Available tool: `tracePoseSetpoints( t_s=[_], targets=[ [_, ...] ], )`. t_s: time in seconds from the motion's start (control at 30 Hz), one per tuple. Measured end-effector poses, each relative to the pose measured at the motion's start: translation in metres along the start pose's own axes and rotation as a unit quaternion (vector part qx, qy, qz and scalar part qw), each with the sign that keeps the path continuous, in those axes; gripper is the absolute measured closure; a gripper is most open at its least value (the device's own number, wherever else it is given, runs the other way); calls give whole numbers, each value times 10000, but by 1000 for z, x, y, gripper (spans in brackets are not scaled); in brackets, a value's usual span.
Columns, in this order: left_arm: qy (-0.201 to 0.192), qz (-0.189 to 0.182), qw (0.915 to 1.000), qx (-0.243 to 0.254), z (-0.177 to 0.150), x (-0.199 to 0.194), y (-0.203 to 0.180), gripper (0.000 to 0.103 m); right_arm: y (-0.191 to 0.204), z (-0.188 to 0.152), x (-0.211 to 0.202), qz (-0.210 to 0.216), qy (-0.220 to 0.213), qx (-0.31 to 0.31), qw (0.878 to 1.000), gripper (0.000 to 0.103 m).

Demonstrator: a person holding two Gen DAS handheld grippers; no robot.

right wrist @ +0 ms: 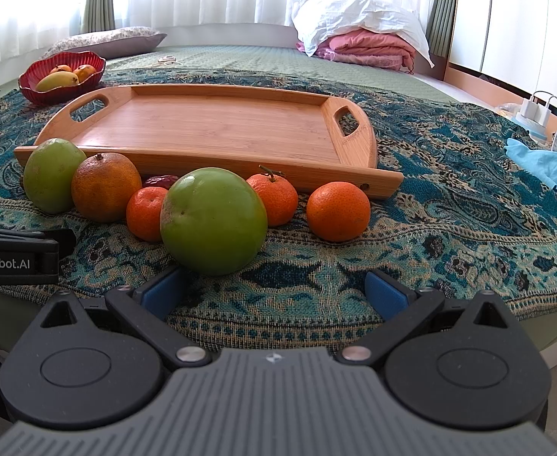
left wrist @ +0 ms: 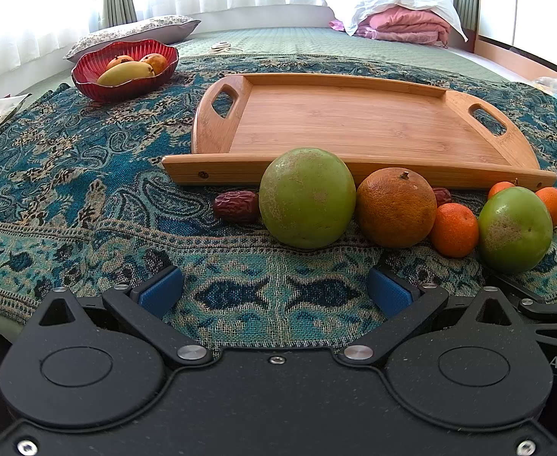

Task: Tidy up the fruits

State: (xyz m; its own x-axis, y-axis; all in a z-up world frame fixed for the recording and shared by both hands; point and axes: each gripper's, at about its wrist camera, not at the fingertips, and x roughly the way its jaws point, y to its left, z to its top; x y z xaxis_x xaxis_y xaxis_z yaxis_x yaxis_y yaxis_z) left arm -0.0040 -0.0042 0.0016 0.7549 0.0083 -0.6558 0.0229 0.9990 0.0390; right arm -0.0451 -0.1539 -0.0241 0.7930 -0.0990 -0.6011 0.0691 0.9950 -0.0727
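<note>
A row of fruit lies on the patterned cloth in front of an empty wooden tray (left wrist: 354,121) (right wrist: 217,129). In the left wrist view: a large green fruit (left wrist: 307,197), a big orange (left wrist: 396,208), a small tangerine (left wrist: 454,230), a second green fruit (left wrist: 514,230) and a red date (left wrist: 236,207). In the right wrist view the nearer green fruit (right wrist: 213,220) sits just ahead, with tangerines (right wrist: 338,211) beside it. My left gripper (left wrist: 274,290) is open and empty, short of the fruit. My right gripper (right wrist: 274,292) is open and empty.
A red bowl (left wrist: 88,83) (right wrist: 27,83) holding a mango and other fruit stands at the back left. Pillows and folded pink bedding (left wrist: 403,24) lie behind. A charger and a blue cloth (right wrist: 533,159) lie at the right. The left gripper's body (right wrist: 12,258) is at my right gripper's left.
</note>
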Motion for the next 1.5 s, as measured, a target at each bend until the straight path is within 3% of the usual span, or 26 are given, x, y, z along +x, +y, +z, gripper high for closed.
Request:
tracePoseSetpoints(
  t_s=[0.4,0.6,0.73,0.83,0.93,1.1,1.33,1.5],
  targets=[
    [-89,-36,9999,-41,1,-1,4,0,-1,-3,3,9,-45,39,10000,0],
    [-132,-71,9999,0,1,-1,5,0,1,-9,-3,-50,-281,65,9996,0],
    [-216,-392,9990,-62,3,-6,10,1,-1,-8,-8,4,-409,40,9992,0],
    [-405,-577,9973,-214,5,-14,17,9,-4,-8,-14,186,-534,41,9984,1],
    [-641,-601,9956,-317,11,-19,21,18,-1,-9,-20,386,-707,-42,9967,6],
    [-864,-497,9950,-77,20,-18,17,34,11,-4,-26,462,-962,-320,9938,21],
    [-841,-673,9942,-5,25,-10,12,43,11,6,-15,654,-866,-289,9937,38],
    [-844,-788,9932,-148,27,-3,15,44,14,4,-13,642,-881,-350,9934,40]
  ],
)
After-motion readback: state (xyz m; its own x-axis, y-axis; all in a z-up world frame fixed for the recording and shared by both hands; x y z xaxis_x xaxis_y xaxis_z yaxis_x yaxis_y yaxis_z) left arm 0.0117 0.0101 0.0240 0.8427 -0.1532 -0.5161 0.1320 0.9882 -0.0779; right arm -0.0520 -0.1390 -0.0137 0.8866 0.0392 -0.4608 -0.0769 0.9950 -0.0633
